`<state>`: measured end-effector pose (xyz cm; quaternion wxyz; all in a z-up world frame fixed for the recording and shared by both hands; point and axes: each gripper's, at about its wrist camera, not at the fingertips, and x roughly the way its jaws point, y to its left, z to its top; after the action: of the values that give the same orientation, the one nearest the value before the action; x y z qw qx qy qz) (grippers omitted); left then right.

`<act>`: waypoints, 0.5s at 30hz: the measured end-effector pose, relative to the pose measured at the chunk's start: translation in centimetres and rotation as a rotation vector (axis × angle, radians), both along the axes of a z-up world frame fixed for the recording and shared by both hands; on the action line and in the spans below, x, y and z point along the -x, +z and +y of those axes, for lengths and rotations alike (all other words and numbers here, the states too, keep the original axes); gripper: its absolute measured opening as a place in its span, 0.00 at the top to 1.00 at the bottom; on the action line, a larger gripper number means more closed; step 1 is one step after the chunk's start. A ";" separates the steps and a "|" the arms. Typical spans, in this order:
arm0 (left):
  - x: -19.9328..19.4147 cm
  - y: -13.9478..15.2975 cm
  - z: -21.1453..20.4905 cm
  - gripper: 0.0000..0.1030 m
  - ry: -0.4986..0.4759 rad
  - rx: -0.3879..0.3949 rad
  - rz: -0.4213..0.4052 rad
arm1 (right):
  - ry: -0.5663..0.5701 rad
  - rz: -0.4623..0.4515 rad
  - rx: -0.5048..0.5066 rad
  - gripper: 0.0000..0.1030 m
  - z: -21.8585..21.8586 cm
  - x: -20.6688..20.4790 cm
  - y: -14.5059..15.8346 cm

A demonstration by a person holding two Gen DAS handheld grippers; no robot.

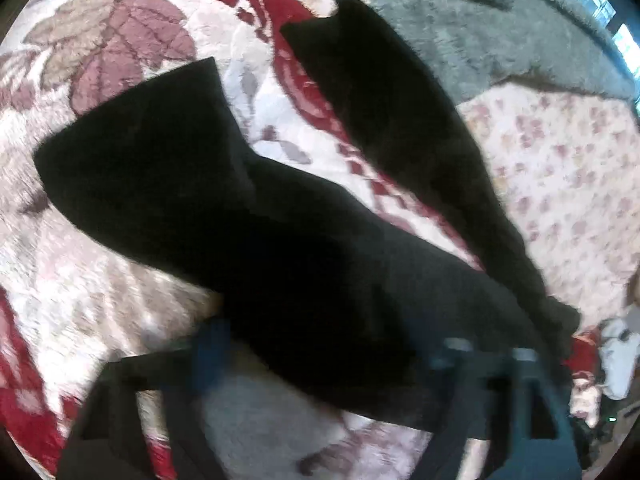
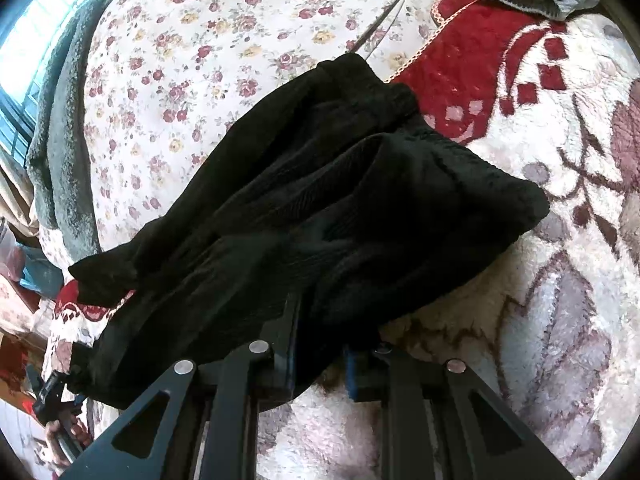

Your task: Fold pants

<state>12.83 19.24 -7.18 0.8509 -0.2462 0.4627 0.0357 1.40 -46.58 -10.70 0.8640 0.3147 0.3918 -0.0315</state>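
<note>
Black pants lie on a bed, two legs stretching away in the left wrist view. My left gripper stands with its fingers wide apart and black cloth draped between them; the view is blurred. In the right wrist view the waist end of the pants is bunched. My right gripper has its jaws apart, with the pants' edge lying over the left finger. The other gripper shows at the lower left.
The bed has a red, white and pink floral blanket and a rose-print sheet. A grey fuzzy blanket lies at the far side. A window is beyond it.
</note>
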 end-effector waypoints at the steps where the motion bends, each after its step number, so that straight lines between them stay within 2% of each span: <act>1: 0.0 0.0 0.1 0.78 0.003 -0.025 0.004 | -0.005 -0.003 -0.001 0.87 0.0 0.1 0.0; 2: 0.1 -0.2 0.4 0.89 0.006 -0.028 0.006 | -0.008 -0.008 0.002 0.88 0.0 0.2 0.0; 3: 0.3 -0.3 0.8 0.92 0.006 0.002 0.003 | -0.009 -0.012 0.005 0.89 0.1 0.3 0.1; 5: 0.9 -0.3 1.4 0.93 0.005 0.021 -0.012 | -0.014 -0.026 0.010 0.91 0.0 0.6 0.6; 10: 2.1 1.3 0.6 0.93 -0.041 -0.061 -0.059 | -0.020 -0.053 0.021 0.92 0.0 1.8 2.1; 15: 3.5 2.8 0.8 0.94 -0.078 -0.072 -0.086 | -0.032 -0.090 -0.013 0.93 -0.1 3.7 3.4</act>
<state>9.32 20.04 -4.34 0.8791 -0.1984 0.4333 0.0083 -2.34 -46.69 -7.26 0.8781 0.3276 0.3476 -0.0286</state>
